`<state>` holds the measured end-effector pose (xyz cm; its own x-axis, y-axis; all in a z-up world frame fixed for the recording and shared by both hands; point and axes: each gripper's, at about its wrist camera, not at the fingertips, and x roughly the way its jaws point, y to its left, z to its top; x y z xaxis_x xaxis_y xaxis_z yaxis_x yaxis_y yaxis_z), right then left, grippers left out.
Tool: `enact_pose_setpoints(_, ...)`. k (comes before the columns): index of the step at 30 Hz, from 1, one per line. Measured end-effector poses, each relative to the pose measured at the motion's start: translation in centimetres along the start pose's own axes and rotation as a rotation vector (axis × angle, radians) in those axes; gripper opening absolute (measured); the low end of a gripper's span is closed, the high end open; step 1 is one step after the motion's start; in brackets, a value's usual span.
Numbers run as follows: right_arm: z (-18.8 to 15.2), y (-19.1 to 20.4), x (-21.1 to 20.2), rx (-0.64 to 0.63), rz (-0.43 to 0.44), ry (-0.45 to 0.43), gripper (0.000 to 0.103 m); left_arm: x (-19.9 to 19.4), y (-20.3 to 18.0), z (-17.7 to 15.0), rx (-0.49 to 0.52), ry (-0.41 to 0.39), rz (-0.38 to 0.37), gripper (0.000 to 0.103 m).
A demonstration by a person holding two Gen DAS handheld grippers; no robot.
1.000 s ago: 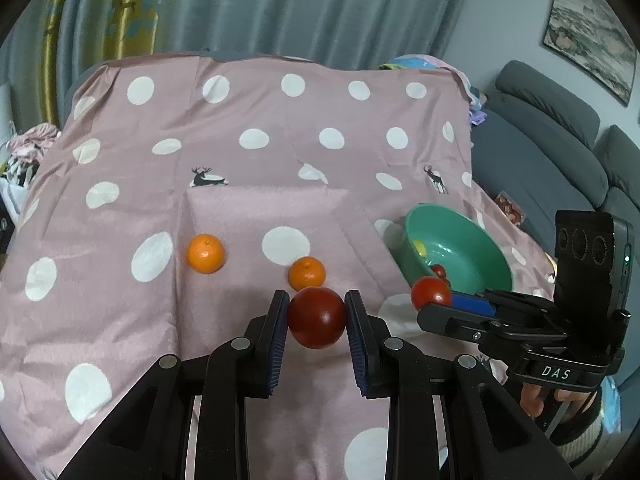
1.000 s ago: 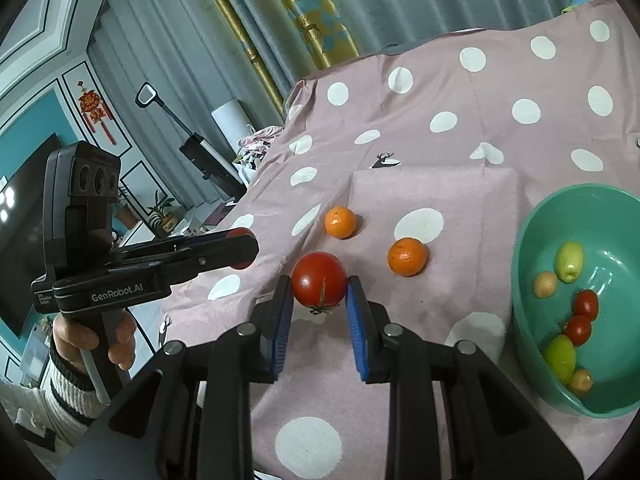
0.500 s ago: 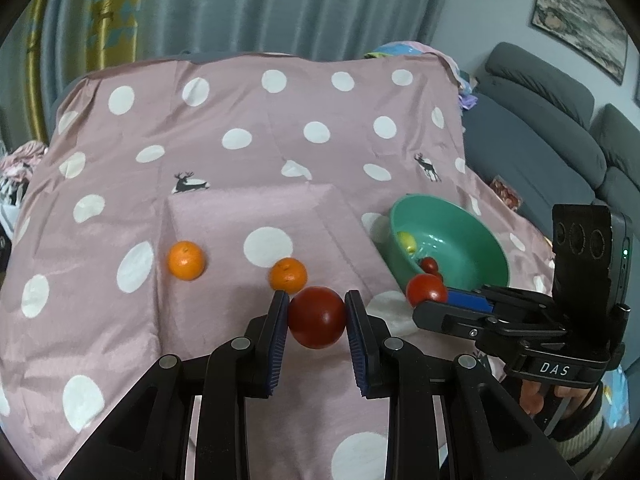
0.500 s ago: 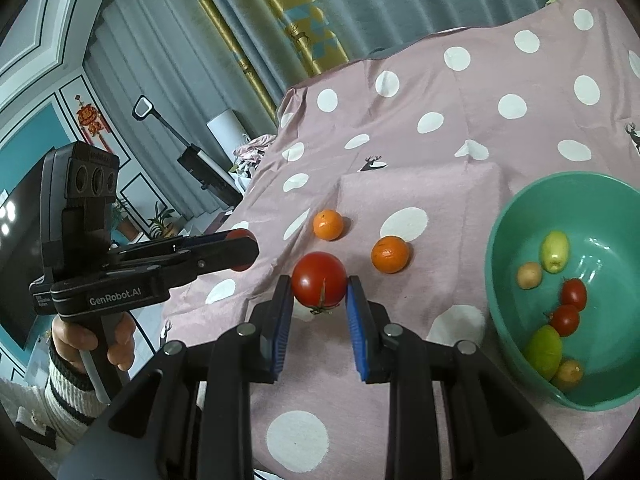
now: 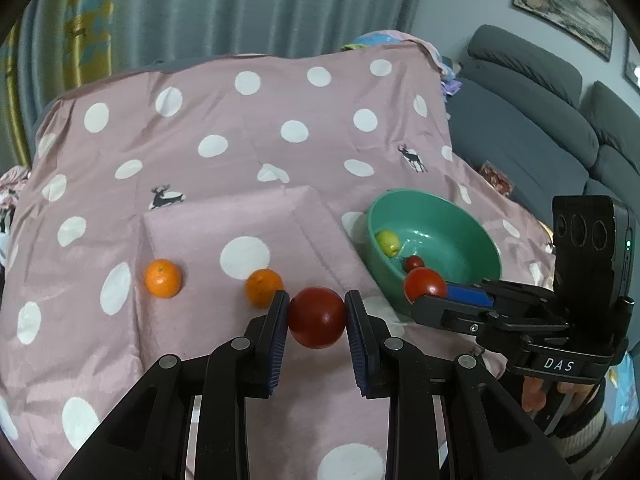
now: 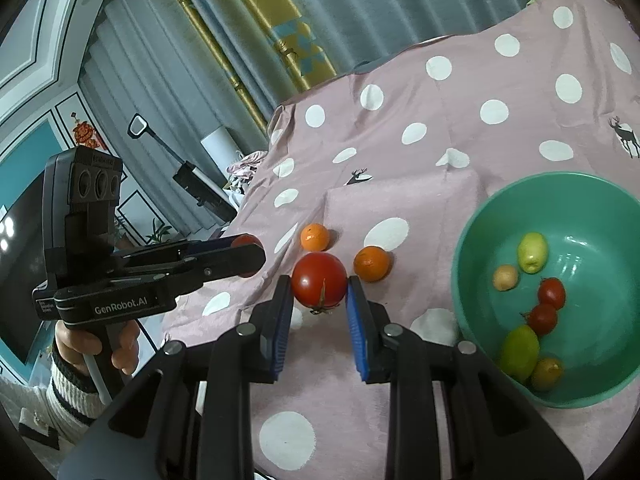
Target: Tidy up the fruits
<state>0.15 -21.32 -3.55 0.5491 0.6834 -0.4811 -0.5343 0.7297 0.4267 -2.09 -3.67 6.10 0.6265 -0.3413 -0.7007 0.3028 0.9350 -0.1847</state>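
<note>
My left gripper (image 5: 317, 322) is shut on a dark red tomato (image 5: 316, 323), held above the pink dotted cloth (image 5: 240, 168). My right gripper (image 6: 319, 286) is shut on a bright red tomato (image 6: 319, 280) with its stem down. In the left wrist view the right gripper (image 5: 430, 292) holds its tomato (image 5: 424, 283) just short of the near rim of the green bowl (image 5: 468, 224). The bowl (image 6: 592, 200) holds several small red, green and brown fruits. Two oranges (image 5: 163, 278) (image 5: 263, 287) lie on the cloth, also in the right wrist view (image 6: 315, 237) (image 6: 371, 263).
A raised flat pad (image 5: 240, 216) lies under the cloth behind the oranges. A grey sofa (image 5: 560, 112) stands to the right of the table. Curtains (image 5: 240, 4) hang behind it. The left gripper's body (image 6: 120, 280) shows at the table's left edge.
Both grippers have moved right toward the bowl with their tomatoes still held. The bowl sits nearer the centre in both views and the oranges have shifted left.
</note>
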Motion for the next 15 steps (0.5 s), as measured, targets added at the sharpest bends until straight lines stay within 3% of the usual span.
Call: enact_pose_setpoints(15,0.2,-2.0,-1.5,0.039,-0.025,-0.046,0.028,1.5,-2.0,1.1,0.058,0.02,-0.023,0.028)
